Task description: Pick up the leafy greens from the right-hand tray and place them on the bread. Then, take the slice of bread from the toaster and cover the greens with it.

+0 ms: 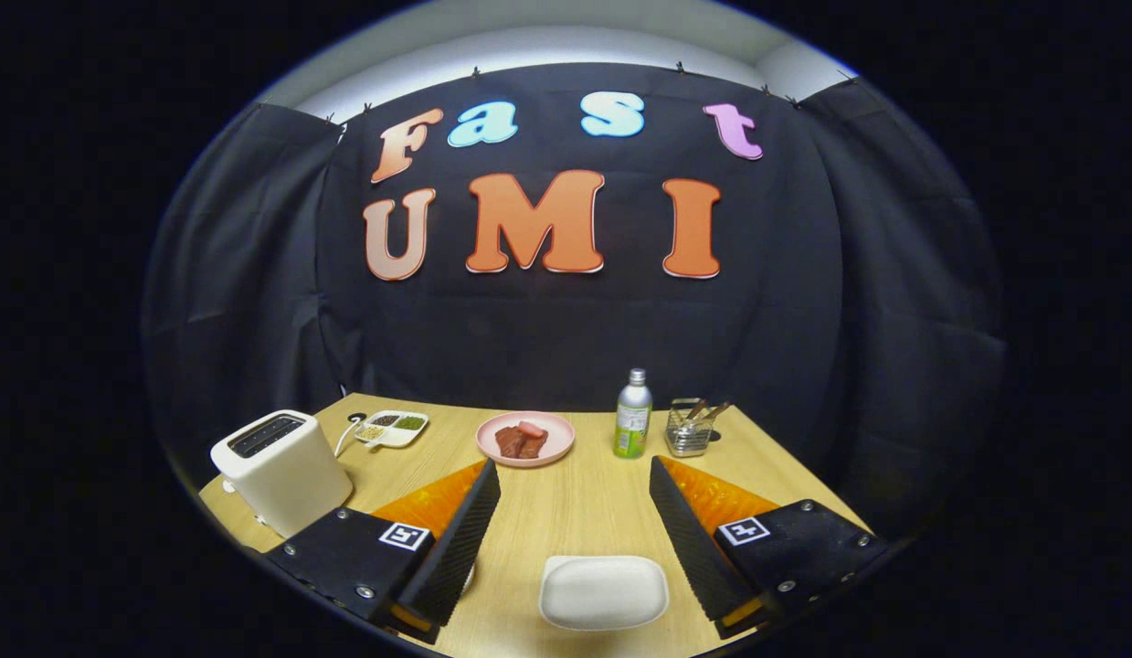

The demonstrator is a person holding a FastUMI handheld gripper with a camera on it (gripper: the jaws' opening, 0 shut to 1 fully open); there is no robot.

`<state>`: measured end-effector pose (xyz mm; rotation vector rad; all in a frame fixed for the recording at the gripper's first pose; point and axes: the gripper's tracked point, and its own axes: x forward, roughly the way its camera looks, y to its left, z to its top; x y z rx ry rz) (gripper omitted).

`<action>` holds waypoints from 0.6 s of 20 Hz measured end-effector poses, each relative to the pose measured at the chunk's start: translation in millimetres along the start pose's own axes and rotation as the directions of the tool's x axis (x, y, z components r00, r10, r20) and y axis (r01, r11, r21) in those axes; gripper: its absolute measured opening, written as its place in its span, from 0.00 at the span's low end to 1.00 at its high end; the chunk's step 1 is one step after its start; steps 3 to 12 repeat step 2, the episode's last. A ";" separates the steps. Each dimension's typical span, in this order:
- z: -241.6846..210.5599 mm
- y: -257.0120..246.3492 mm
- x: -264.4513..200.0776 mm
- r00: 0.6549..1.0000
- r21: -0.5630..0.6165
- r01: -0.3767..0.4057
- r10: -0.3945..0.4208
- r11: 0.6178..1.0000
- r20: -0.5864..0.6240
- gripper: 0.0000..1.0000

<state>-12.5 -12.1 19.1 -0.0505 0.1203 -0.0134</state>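
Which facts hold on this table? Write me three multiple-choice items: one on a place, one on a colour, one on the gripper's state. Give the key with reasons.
1. Where does the toaster stand?
A. just outside the left finger
B. on the plate
C. between the fingers

2. What colour is the plate beyond the fingers?
A. blue
B. pink
C. black

3. How is the gripper?
A. shut on the toaster
B. shut on the plate
C. open, holding nothing

Key:
1 A: the white toaster sits on the table right next to the left finger.
2 B: the plate's rim is plainly pink.
3 C: the fingers stand wide apart and touch nothing.
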 end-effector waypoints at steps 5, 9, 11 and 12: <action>9.2 -16.8 -11.2 1.000 0.002 0.011 -0.011 1.000 0.027 0.99; 9.2 -16.8 -11.2 1.000 0.002 0.011 -0.011 1.000 0.027 0.99; 9.2 -16.8 -11.2 1.000 0.002 0.011 -0.011 1.000 0.027 0.99; 9.2 -16.8 -11.2 1.000 0.002 0.011 -0.011 1.000 0.027 0.99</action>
